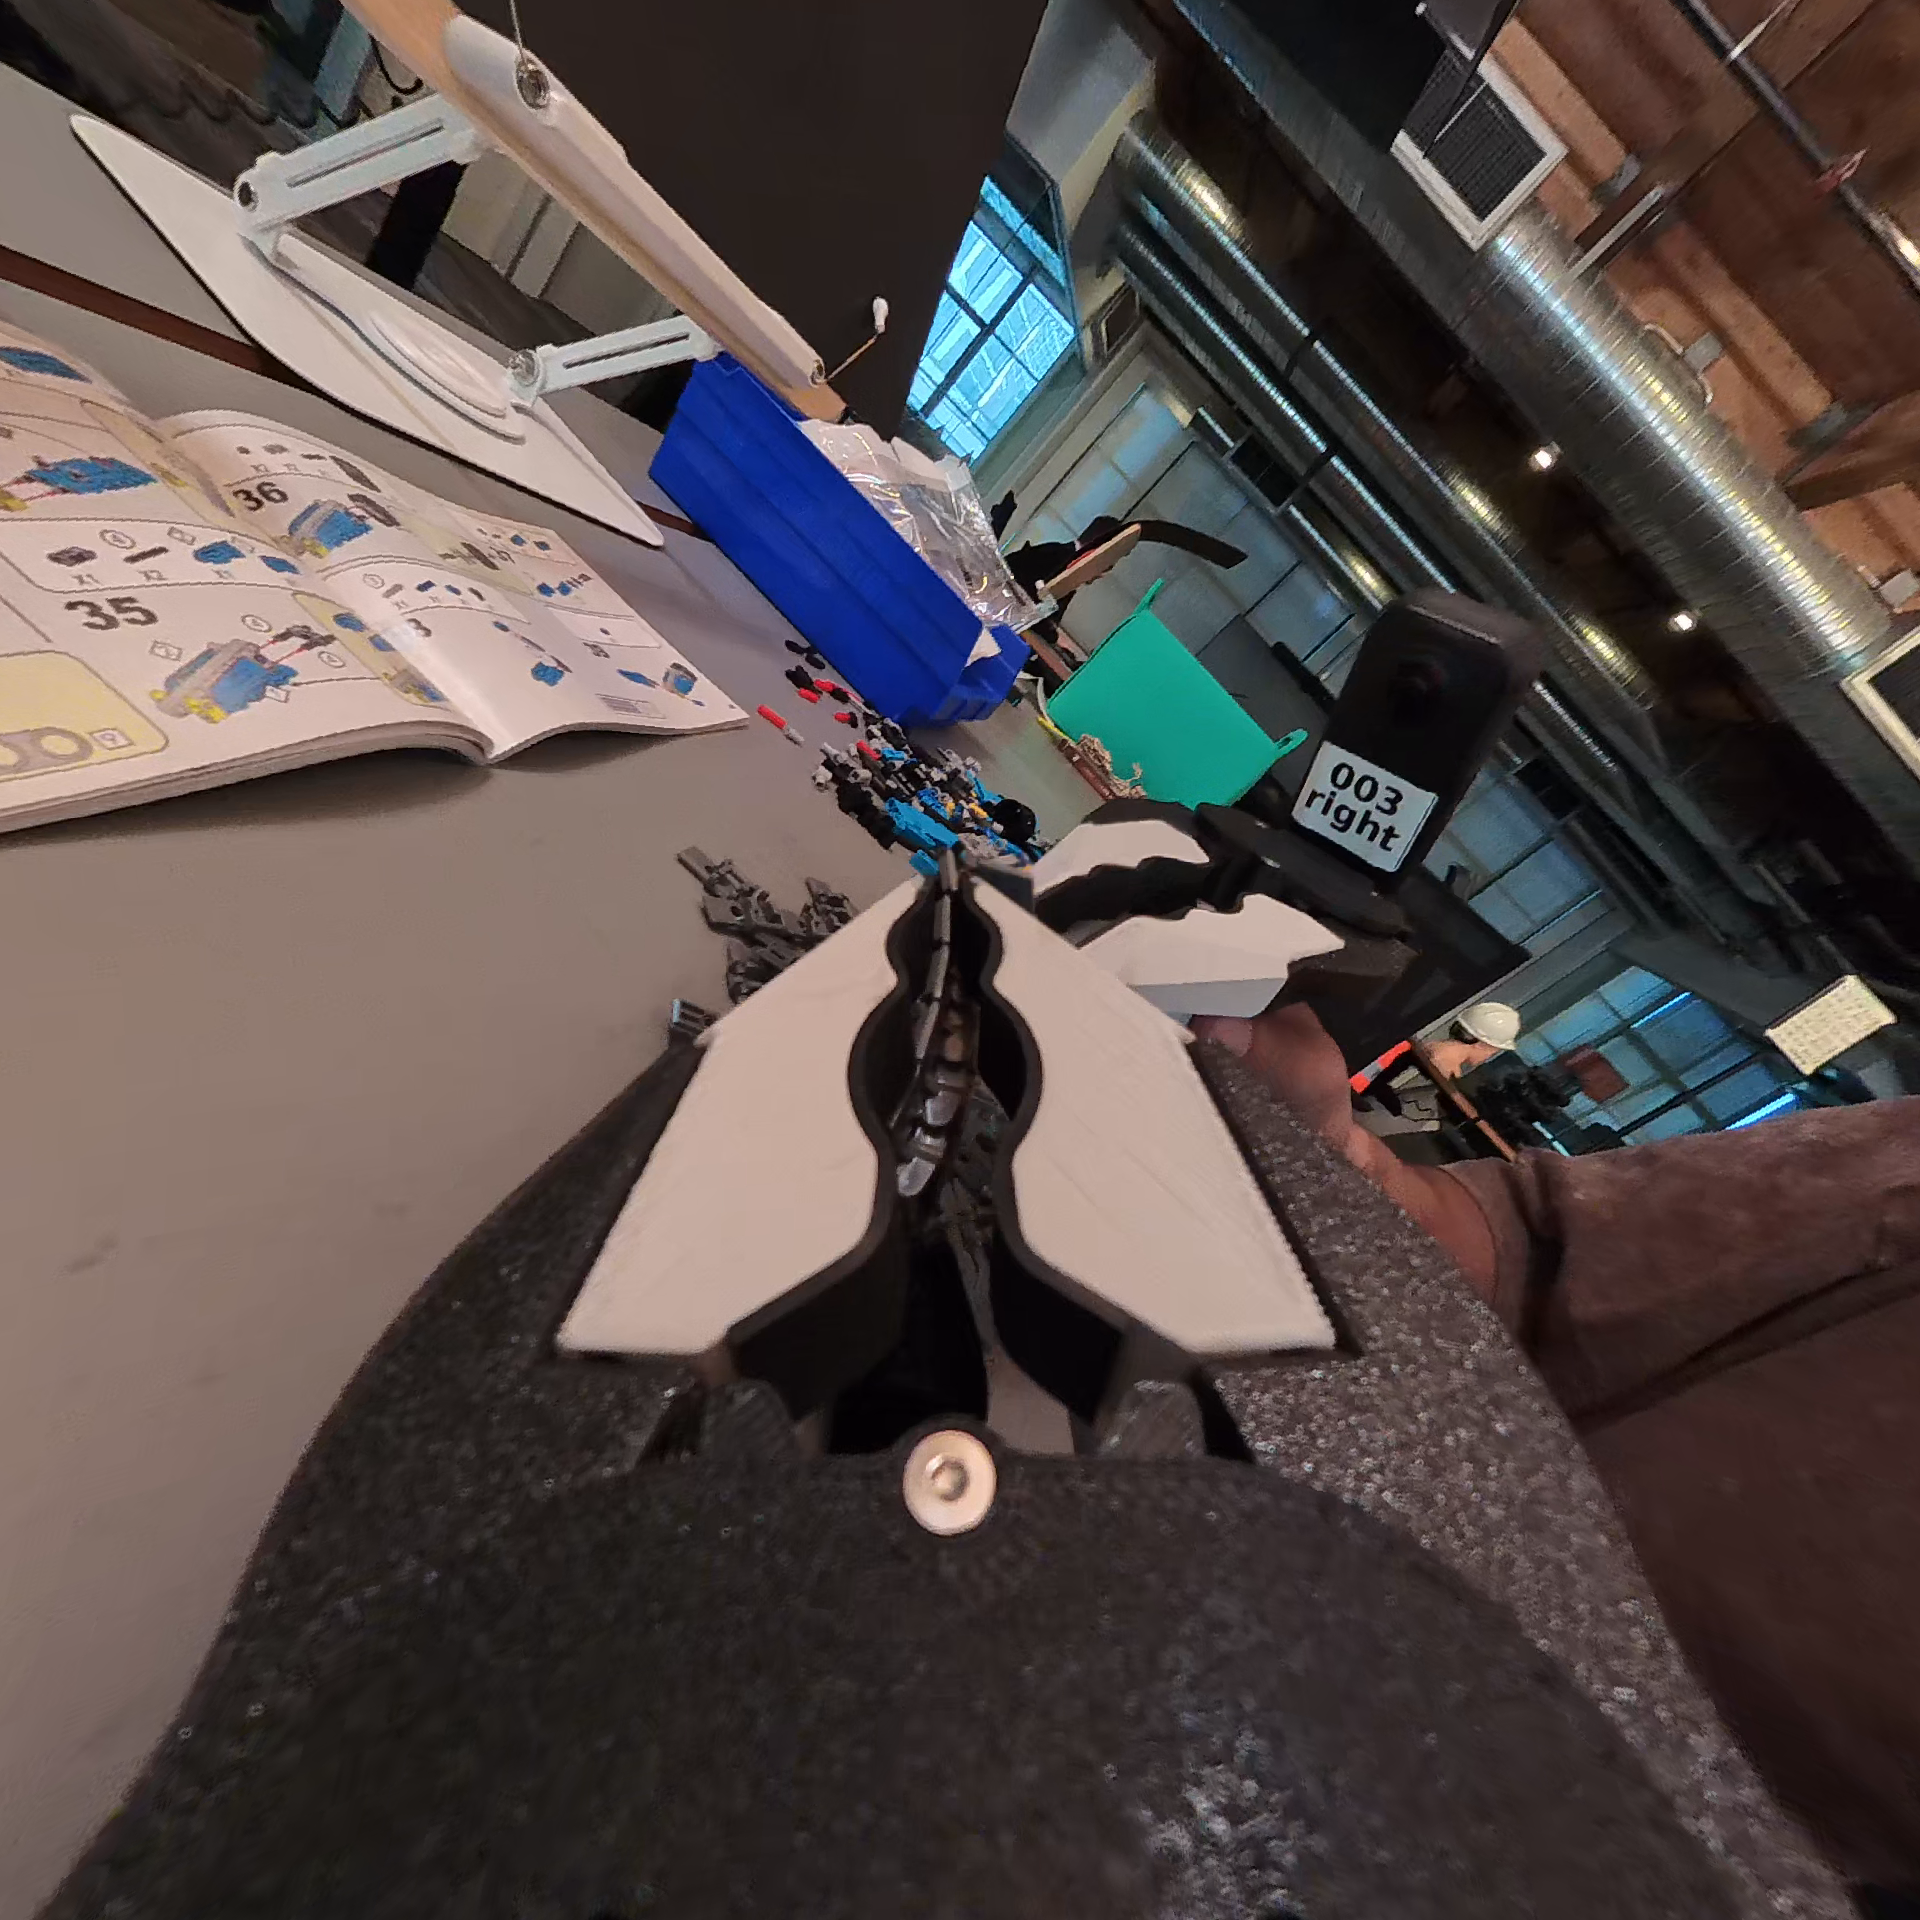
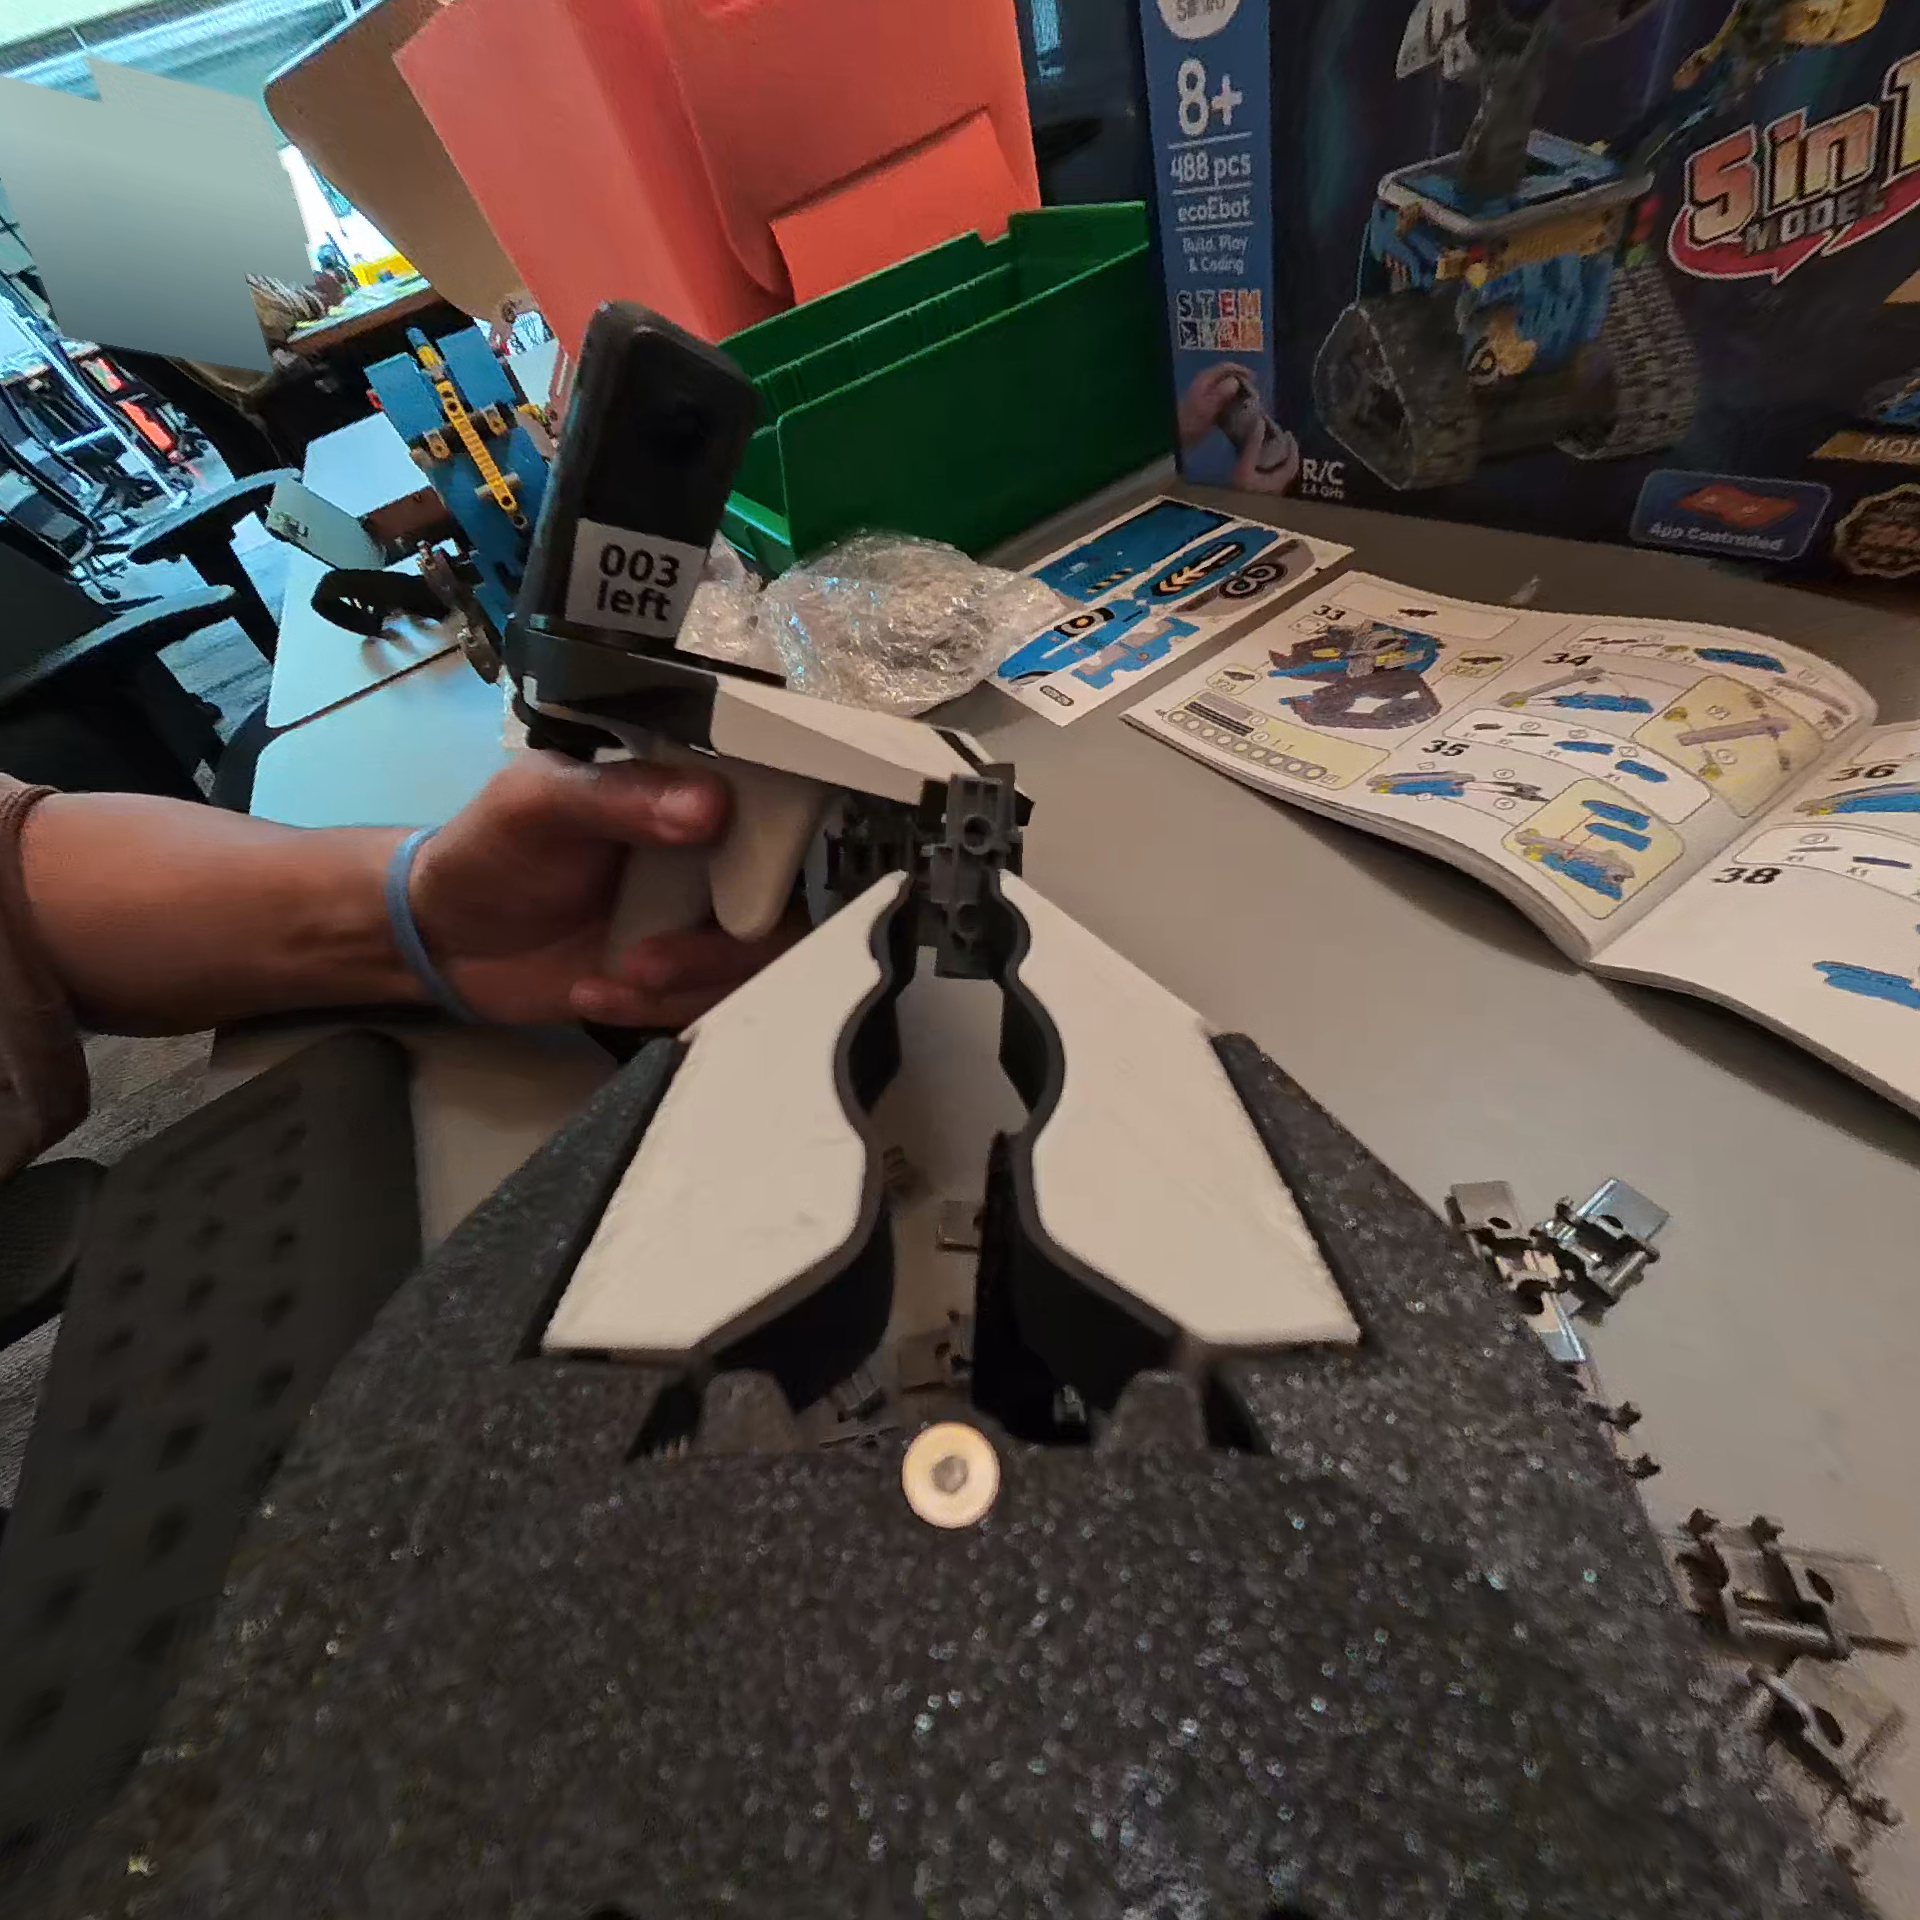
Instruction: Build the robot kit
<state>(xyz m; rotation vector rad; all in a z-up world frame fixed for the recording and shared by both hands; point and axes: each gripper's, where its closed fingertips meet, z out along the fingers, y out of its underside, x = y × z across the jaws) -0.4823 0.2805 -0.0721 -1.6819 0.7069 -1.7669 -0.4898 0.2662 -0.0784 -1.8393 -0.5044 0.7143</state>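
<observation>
Grey brick piece (image 2: 966, 883) pinched between both grippers' closed fingers (image 2: 790, 1049).

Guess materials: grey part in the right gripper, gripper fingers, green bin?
Grey part: moulded plastic, matte, with round holes. Right gripper fingers: probably printed plastic, white with faint layer lines, dark inner lining. Green bin: rigid plastic, slight sheen, ribbed walls.
</observation>
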